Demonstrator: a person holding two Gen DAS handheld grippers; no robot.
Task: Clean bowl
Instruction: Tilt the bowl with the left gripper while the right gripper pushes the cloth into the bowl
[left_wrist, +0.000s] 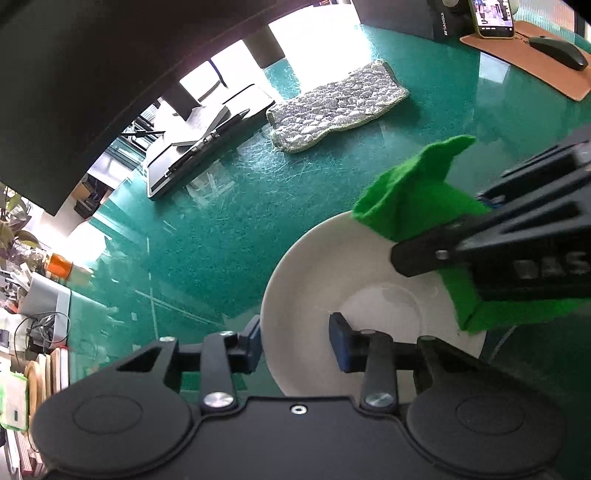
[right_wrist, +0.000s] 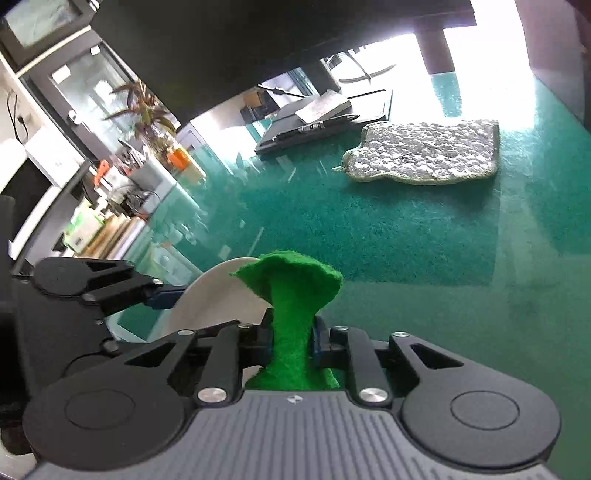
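Left wrist view: the left gripper (left_wrist: 295, 343) pinches the near rim of the round white ceramic bowl (left_wrist: 317, 273), one pad outside, one inside. The bowl sits on the shiny green glass table (left_wrist: 229, 236), far from its edges. The right gripper (left_wrist: 436, 251) holds the fuzzy green cloth (left_wrist: 413, 195) over the bowl's far rim — the inside looks clean, so wiping may be nearly done.

Right wrist view: only here you see the pads squeezing the cloth's middle. The bowl's inside is hidden.
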